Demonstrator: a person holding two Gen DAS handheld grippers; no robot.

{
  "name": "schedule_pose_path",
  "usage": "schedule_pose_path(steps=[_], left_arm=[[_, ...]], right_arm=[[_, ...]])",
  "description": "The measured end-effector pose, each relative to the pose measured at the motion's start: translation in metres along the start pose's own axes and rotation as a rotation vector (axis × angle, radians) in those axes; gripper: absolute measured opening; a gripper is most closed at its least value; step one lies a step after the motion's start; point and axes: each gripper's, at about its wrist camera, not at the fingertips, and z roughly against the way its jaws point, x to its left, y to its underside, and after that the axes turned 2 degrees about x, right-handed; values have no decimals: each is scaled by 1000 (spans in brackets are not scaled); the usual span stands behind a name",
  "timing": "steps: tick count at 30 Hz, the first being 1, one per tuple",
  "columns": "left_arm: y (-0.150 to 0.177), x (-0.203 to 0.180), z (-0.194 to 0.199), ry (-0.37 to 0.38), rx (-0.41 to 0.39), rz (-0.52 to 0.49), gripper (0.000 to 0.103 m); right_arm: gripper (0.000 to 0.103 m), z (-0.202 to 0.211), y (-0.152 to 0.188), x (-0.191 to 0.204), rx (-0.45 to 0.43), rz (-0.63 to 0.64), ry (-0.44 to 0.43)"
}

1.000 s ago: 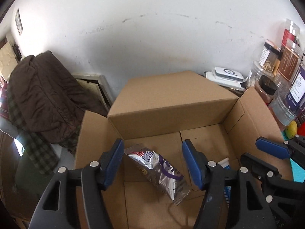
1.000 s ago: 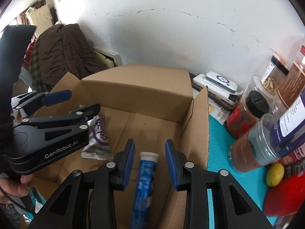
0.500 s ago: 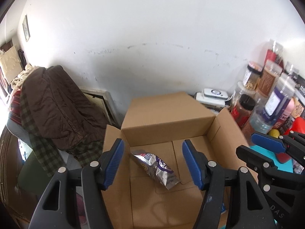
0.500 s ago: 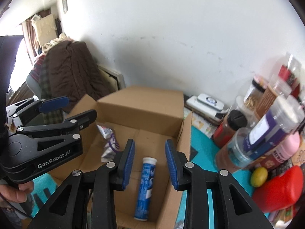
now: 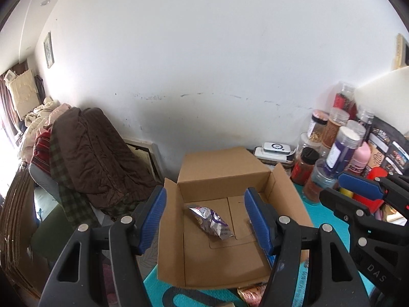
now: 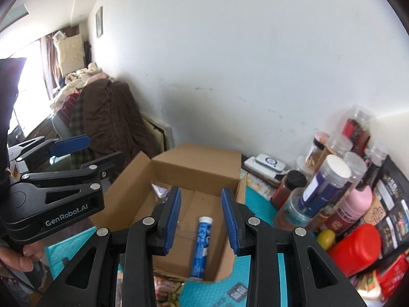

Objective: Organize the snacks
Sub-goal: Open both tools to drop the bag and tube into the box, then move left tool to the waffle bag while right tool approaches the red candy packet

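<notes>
Blue tube (image 6: 201, 248) flat in box (image 6: 196, 162), cap toward wall.

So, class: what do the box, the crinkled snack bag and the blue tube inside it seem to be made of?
Box: matte brown cardboard, with folded flaps.
Snack bag: shiny silver foil or metallised plastic, creased.
Blue tube: probably glossy plastic, though possibly metal, with a white cap.

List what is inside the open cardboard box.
Inside the cardboard box: a silver-purple snack bag on the floor panel and a blue tube lying by the right wall. The near corners are hidden by the claw fingers.
</notes>
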Motion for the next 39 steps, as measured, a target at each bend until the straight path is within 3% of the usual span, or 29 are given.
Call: schedule_pose_path(steps=[4,6,16,25,39], left_arm=[[5,0,27,16,-21,4,66],[9,2,38,21,-35,11,79],[37,3,92,42,-75,12,81],[71,5,120,55,-60,-1,81],[131,13,141,75,-30,-11,81]], right_arm=[[45,24,5,6,-41,4,-4],[45,34,8,7,-56,3,-8],[76,88,32,15,-129,-15,-13],[81,123,63,29,-153,-1,-18],[81,140,128,55,-122,38,-32]])
